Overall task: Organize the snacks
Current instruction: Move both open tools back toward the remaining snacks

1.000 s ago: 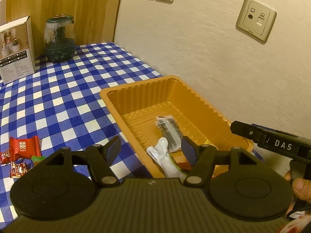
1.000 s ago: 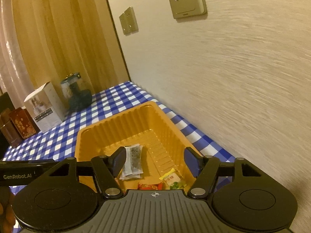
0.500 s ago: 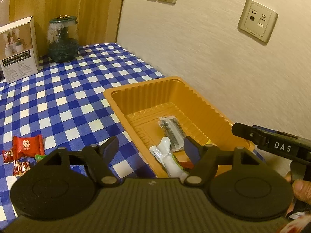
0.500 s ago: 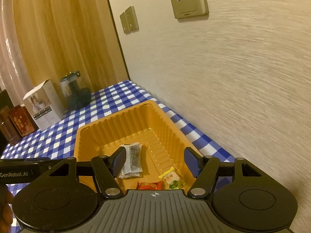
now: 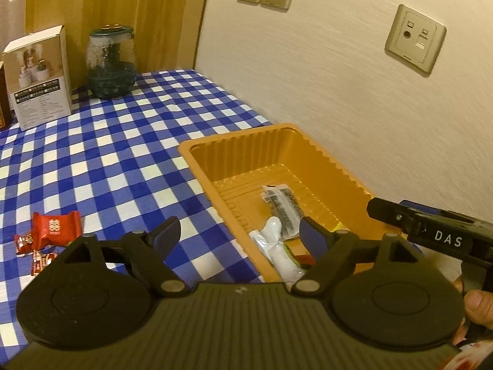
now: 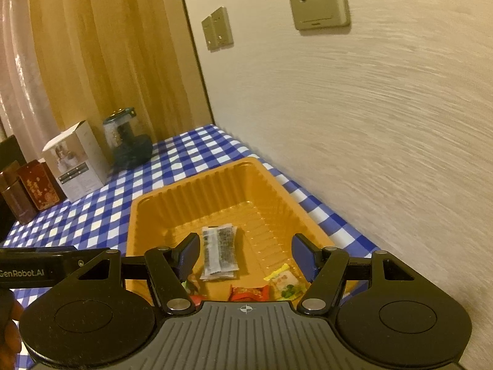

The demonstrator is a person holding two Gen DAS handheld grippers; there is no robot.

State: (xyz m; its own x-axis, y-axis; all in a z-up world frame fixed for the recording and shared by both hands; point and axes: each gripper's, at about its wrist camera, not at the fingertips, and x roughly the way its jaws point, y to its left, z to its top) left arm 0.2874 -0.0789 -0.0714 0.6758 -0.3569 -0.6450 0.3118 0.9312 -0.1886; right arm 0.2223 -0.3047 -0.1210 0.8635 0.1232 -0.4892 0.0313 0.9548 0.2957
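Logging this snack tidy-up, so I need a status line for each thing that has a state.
Left claw: jaws opening, nothing between them.
Right claw: open, empty, over the tray.
Orange tray: upright, partly filled.
Dark seed packet: lying flat in tray.
White packet: in tray, near corner.
Red candy: on the checked cloth, outside tray.
Glass jar: upright, lid on.

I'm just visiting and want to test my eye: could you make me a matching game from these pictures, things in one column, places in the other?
Things:
1. red candy
2. dark seed packet
3. glass jar
4. white box

Places:
A. in the orange tray
B. left of the jar
C. on the checked cloth, outside the tray
D. far end, by the wooden panel

Pairs: 1-C, 2-A, 3-D, 4-B
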